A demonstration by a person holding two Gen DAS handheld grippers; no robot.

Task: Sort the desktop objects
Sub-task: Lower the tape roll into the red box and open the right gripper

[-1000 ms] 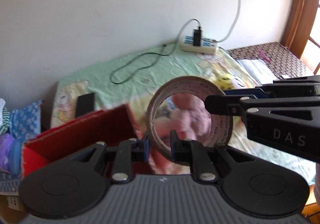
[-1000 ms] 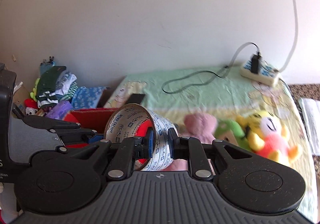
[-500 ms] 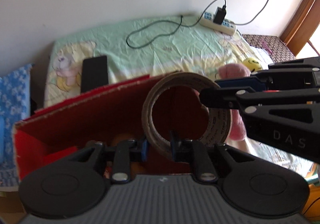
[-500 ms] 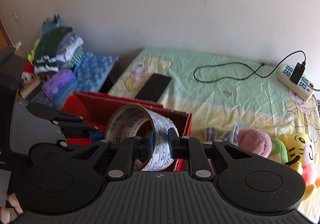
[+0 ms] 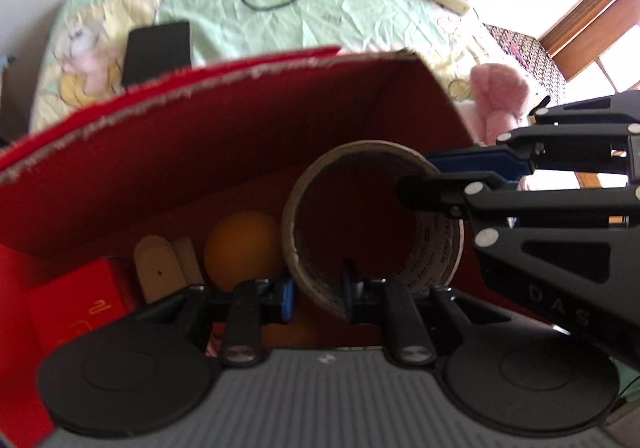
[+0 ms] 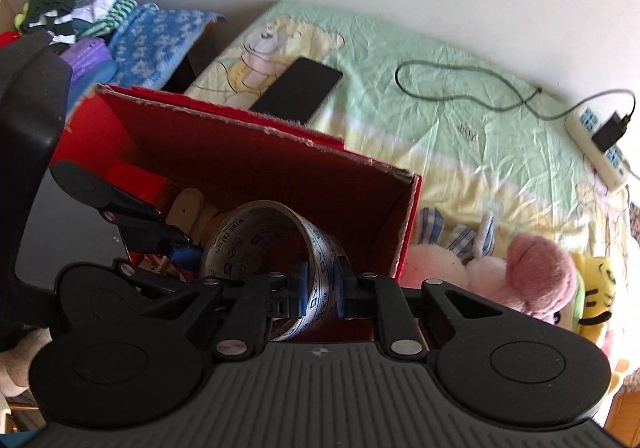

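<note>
Both tongs are clamped on one roll of tape [image 5: 372, 224], a broad brown cardboard-cored ring with pale tape printed in blue lettering. The left tongs [image 5: 318, 294] pinch its near wall and the right tongs [image 6: 322, 286] pinch the wall on the roll's right side. The roll hangs inside the open red box [image 6: 248, 152] on the bed [image 6: 460, 136], above an orange ball [image 5: 240, 248], a small red carton [image 5: 76, 312] and a beige oval piece [image 5: 156, 268] lying at the box's left end.
</note>
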